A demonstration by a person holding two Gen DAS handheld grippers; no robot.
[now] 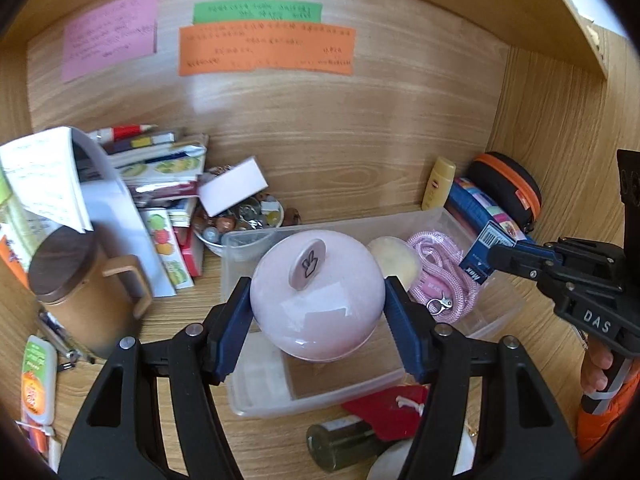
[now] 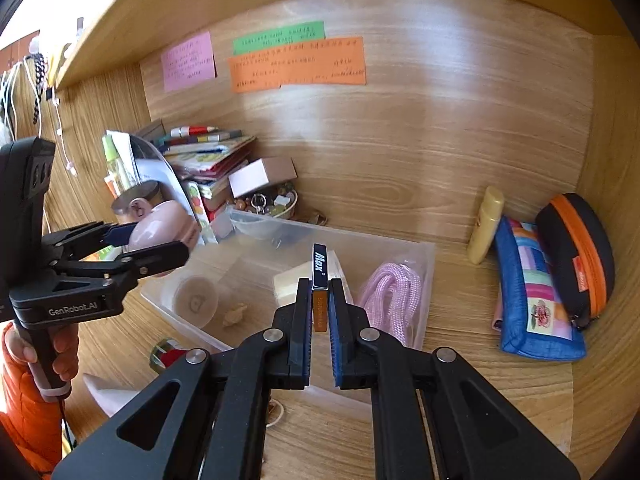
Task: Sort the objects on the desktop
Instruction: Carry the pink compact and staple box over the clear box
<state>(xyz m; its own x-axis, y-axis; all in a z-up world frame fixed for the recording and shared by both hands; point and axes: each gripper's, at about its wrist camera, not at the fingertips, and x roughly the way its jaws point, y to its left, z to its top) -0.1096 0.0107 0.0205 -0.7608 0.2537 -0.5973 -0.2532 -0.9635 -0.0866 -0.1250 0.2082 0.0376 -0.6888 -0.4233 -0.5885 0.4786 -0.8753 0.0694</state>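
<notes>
My left gripper (image 1: 318, 300) is shut on a round pink ball-shaped object (image 1: 318, 300) with a small oval tag on top, held above the clear plastic bin (image 1: 248, 396). It also shows in the right wrist view (image 2: 162, 226). My right gripper (image 2: 320, 292) is shut on a thin blue "Max" box (image 2: 320, 268), held on edge over the bin (image 2: 424, 256). In the left wrist view the box (image 1: 486, 250) sits at the bin's right side. The bin holds a pink rope (image 2: 390, 294), a pale block (image 2: 290, 284) and a round lid (image 2: 195, 300).
A brown mug (image 1: 84, 296), stacked books (image 1: 160, 168) and a bowl of trinkets (image 1: 244, 216) crowd the left. A yellow bottle (image 2: 486, 224), patchwork pouch (image 2: 536, 292) and black-orange case (image 2: 576, 256) stand right. A dark bottle (image 1: 340, 442) and red item (image 1: 390, 410) lie before the bin.
</notes>
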